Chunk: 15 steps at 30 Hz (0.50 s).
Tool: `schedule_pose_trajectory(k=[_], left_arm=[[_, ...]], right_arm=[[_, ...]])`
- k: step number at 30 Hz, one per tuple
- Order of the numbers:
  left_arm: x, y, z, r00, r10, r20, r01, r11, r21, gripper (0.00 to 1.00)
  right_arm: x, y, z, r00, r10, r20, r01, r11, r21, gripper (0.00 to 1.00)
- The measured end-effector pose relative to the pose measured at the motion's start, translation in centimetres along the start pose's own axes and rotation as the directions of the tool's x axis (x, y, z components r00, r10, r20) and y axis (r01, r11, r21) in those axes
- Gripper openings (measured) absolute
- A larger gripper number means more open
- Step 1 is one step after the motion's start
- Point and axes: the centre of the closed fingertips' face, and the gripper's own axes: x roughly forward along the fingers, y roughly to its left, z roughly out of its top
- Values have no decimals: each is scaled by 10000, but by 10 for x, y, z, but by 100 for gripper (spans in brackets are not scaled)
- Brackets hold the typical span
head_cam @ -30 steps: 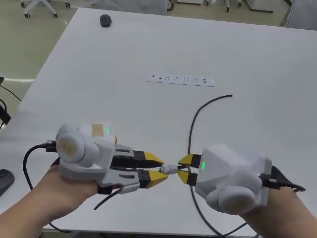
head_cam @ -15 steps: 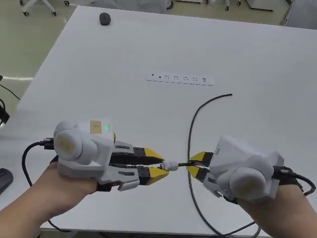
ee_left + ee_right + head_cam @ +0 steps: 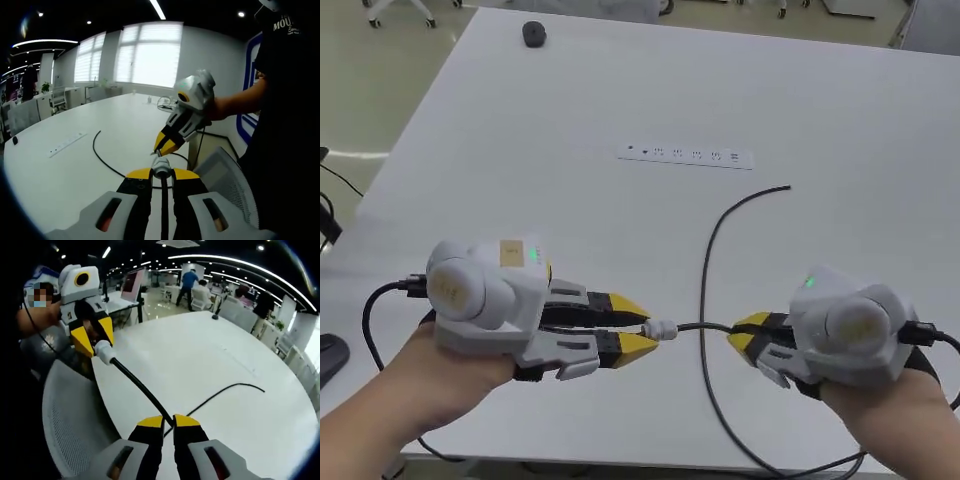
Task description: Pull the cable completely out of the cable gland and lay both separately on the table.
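The white cable gland (image 3: 660, 329) is up off the desk (image 3: 570, 100), just inside its near edge. It's pinched at the very tips of the left gripper (image 3: 648, 328), whose yellow fingers (image 3: 620, 304) are closed down on it. Out of the gland's nose runs the black cable (image 3: 705, 260), straight across a short gap to the right gripper (image 3: 745, 335), and those fingers are clamped tight on the cable itself. The right gripper view lays that bare stretch out plainly, gland at the far end, its own fingertips at the near one. The head view adds the rest: the cable arcs toward the desk's middle, its free end lying near a white power strip (image 3: 685, 155), with another run dropping past the near edge. A small dark object (image 3: 533, 34) sits by the far left corner.
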Motion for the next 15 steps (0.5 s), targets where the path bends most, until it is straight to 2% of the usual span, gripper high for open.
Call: schedule_pose_trajectory(k=[4,6,9,15], left_arm=[[-1,-1,-1,10000,19,-9,-19,10000,2,15],[0,-1,-1,10000,26,-34,-26,10000,10,15],[0,-1,1,10000,42,-2,-42,10000,25,15],[0,-2,2,10000,-27,-18,27,9999,-109,15]], right_arm=[[6,-2,-9,10000,70,-33,-67,9969,785,1],[7,-2,-9,10000,81,-22,-79,9959,901,2],[7,1,-8,10000,24,-54,-21,9984,565,1],[2,0,-9,10000,-37,49,35,9995,329,2]])
